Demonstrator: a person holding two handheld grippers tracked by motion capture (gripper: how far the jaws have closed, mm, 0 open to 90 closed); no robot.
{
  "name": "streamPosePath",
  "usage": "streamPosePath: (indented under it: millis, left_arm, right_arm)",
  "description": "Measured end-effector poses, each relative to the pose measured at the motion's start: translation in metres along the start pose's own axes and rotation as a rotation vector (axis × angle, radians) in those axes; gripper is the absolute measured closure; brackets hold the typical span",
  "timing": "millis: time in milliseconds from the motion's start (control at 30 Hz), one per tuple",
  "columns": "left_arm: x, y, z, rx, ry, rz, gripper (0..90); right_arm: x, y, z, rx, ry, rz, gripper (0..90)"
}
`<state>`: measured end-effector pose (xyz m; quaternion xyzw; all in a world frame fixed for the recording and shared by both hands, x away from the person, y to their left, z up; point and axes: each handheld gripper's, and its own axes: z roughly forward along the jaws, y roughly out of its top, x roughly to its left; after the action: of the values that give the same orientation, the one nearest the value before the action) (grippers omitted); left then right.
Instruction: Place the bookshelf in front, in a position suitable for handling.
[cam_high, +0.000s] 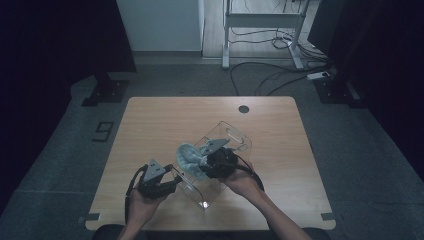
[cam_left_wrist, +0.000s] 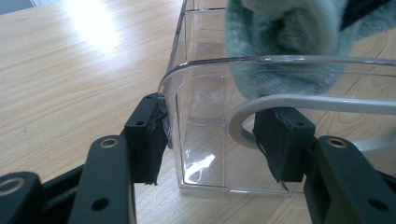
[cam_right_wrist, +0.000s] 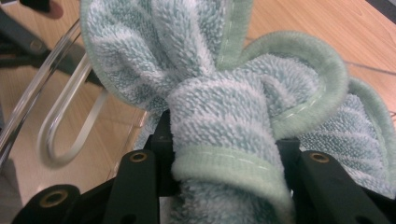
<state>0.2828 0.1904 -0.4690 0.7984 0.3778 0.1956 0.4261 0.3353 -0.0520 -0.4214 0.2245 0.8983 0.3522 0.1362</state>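
Note:
A clear plastic box with handle slots lies slantwise on the wooden table. My left gripper is shut on its near end. In the left gripper view the left gripper has one pad outside the box's rounded corner and the other at the handle slot. My right gripper is shut on a bunched pale green towel over the box's near half. In the right gripper view the towel bulges out between the right gripper's pads. The towel hangs over the box's rim.
A round cable hole sits near the table's far edge. Behind the table, on the floor, stand a white desk frame and loose cables. Bare tabletop lies to the left and far side of the box.

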Motion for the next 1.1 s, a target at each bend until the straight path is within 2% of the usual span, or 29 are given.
streamPosePath:
  millis: [633,1100]
  left_arm:
    - [0.000,0.001,0.000,0.003,0.002,-0.002,45.5]
    - [-0.001,0.001,0.001,0.005,0.009,-0.003,45.5]
  right_arm:
    - [0.006,-0.042,-0.023,-0.029,0.036,0.042,56.0]
    - [0.006,-0.065,-0.023,-0.050,0.069,0.087,55.8]
